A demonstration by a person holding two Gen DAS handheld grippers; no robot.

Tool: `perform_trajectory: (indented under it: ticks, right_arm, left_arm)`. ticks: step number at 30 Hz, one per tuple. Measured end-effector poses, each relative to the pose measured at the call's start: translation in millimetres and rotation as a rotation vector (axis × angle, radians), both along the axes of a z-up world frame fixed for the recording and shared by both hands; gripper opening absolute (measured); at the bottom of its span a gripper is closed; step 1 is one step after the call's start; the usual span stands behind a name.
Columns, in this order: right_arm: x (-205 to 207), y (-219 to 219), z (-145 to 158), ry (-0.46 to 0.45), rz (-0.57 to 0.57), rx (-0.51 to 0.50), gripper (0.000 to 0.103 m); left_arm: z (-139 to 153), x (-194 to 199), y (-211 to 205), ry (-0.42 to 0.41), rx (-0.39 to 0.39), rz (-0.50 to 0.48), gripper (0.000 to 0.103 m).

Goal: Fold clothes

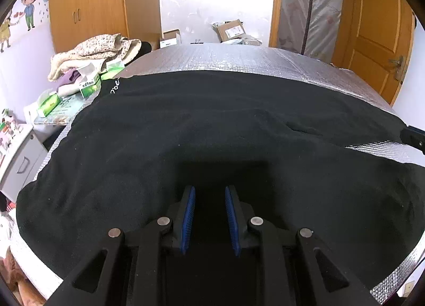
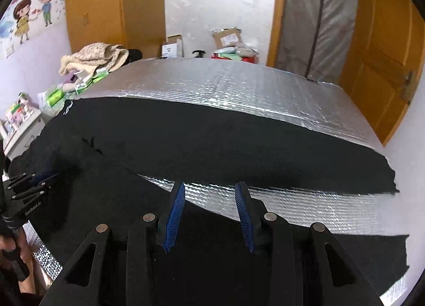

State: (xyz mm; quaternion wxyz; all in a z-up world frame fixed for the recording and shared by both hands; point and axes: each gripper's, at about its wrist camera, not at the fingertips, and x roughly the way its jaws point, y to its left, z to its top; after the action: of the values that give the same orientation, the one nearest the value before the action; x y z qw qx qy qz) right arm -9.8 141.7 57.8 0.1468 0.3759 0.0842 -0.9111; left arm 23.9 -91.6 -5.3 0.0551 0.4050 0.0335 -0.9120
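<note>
Across the silver-covered bench [image 1: 239, 58], a black garment [image 1: 212, 125] lies spread, its near hem cut off by both views' lower edges. At nine o'clock in the right wrist view, the left gripper [image 2: 46, 173] hangs over the cloth, jaws parted and empty. The garment's folds are hard to read, black on black. At six o'clock, the right gripper [image 2: 209, 186] hovers with jaws wide apart, gripping nothing, above a bare silver strip.
</note>
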Motion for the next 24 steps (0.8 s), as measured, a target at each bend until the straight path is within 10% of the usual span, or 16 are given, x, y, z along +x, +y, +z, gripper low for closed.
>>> perform_trajectory:
  ticks: [24]
  right_arm:
    - [-15,-16,-29,-0.07,0.032,0.036,0.041]
  left_arm:
    - [1,0,-3,0.011,0.011,-0.007,0.024]
